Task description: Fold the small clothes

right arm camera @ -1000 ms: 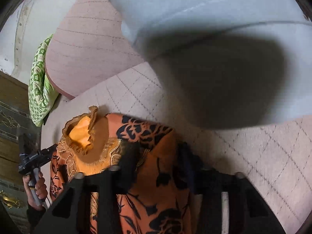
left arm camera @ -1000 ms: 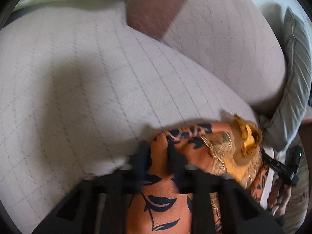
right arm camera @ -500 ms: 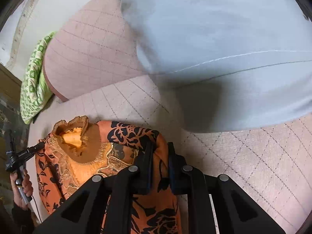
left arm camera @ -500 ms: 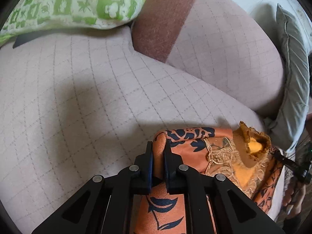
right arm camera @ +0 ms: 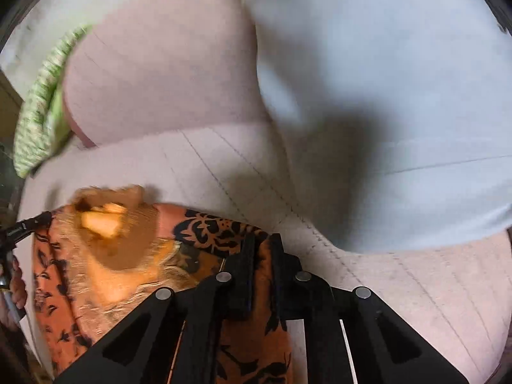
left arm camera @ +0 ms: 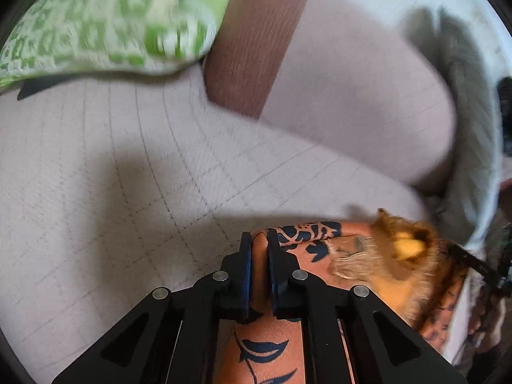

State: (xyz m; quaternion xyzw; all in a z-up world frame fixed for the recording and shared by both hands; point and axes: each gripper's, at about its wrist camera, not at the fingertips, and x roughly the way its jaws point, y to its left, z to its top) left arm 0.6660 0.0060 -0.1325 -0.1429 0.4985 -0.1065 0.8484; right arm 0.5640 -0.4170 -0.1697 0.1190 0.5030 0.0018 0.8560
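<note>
A small orange garment with dark blue floral print and a gold embroidered neckline (left arm camera: 384, 256) is stretched between both grippers above a quilted beige couch seat (left arm camera: 112, 176). My left gripper (left arm camera: 259, 240) is shut on the garment's left shoulder edge. My right gripper (right arm camera: 262, 243) is shut on the garment (right arm camera: 208, 233) at its right shoulder edge. The neckline opening (right arm camera: 105, 220) shows a yellow lining. The lower part of the garment hangs out of sight below the fingers.
A green patterned pillow (left arm camera: 96, 22) lies at the back left of the couch, also seen in the right wrist view (right arm camera: 41, 121). A pale grey-blue cushion (right arm camera: 384, 96) leans against the beige backrest (left arm camera: 352, 112) with its brown stripe (left arm camera: 256, 41). The other gripper's handle (right arm camera: 22, 227) shows at the left edge.
Both grippers have carried the garment forward over the seat toward the backrest. The green pillow and the grey-blue cushion loom larger. Both stay shut on the cloth.
</note>
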